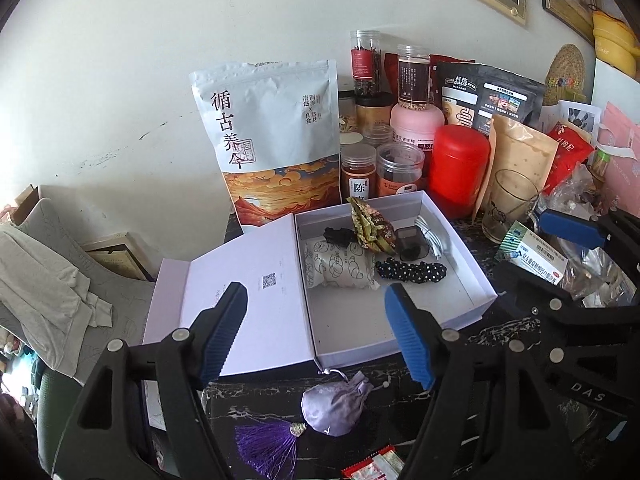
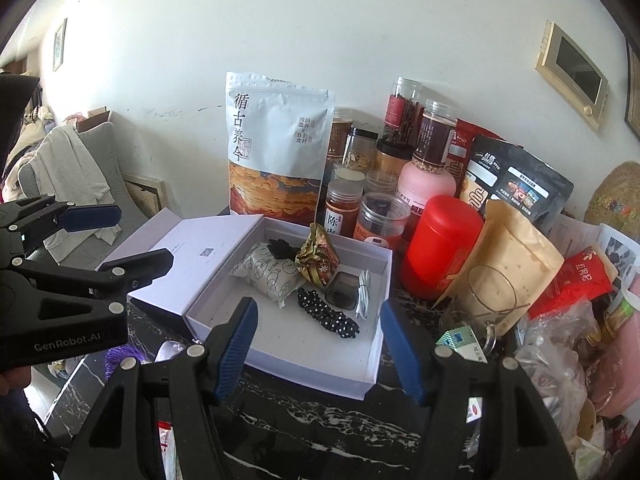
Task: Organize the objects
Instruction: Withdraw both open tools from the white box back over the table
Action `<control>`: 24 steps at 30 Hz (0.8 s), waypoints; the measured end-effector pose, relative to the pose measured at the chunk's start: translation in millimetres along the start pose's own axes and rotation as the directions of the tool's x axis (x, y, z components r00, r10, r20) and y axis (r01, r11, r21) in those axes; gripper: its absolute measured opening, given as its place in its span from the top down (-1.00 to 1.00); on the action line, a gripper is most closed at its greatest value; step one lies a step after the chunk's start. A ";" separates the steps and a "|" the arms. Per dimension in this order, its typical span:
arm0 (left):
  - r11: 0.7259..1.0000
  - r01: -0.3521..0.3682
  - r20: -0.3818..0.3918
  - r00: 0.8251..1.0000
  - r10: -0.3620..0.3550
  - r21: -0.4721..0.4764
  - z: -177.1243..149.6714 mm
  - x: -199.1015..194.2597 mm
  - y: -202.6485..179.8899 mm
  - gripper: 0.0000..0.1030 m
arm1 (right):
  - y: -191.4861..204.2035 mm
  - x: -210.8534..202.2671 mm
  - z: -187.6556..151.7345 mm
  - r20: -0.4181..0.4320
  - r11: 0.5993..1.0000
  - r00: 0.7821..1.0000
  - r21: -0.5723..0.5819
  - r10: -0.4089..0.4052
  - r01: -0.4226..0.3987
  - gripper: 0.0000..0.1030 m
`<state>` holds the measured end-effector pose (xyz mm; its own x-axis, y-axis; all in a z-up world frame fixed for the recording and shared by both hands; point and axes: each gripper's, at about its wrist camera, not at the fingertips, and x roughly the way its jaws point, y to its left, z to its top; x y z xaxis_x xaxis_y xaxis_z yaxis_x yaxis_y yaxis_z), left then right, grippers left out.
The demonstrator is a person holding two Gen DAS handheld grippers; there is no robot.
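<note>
An open white box lies on a dark marble table with its lid folded out to the left. It holds a patterned pouch, a black polka-dot scrunchie, a gold snack packet, a dark case and a white cable. A lilac drawstring pouch with a purple tassel lies in front of the box. My left gripper is open and empty above the box's front edge. My right gripper is open and empty over the box's front.
Behind the box stand a large white tea bag, several jars, a red canister, a glass cup and snack bags. A medicine box lies at the right. A chair with clothes stands left of the table.
</note>
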<state>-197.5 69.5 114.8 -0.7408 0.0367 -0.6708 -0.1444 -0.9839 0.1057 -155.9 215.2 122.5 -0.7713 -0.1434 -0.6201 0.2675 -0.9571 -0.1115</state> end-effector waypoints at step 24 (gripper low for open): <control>1.000 -0.012 -0.041 0.999 0.013 0.010 -93.0 -55.4 -1.5 -0.40 | 41.1 -35.1 -88.8 -0.077 0.998 0.995 0.038 0.062 -0.059 -0.25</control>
<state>-95.2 52.7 83.5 -0.7150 0.0169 -0.6990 -0.1414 -0.9825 0.1209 -66.5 203.2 70.7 -0.7064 -0.1826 -0.6839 0.2905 -0.9558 -0.0448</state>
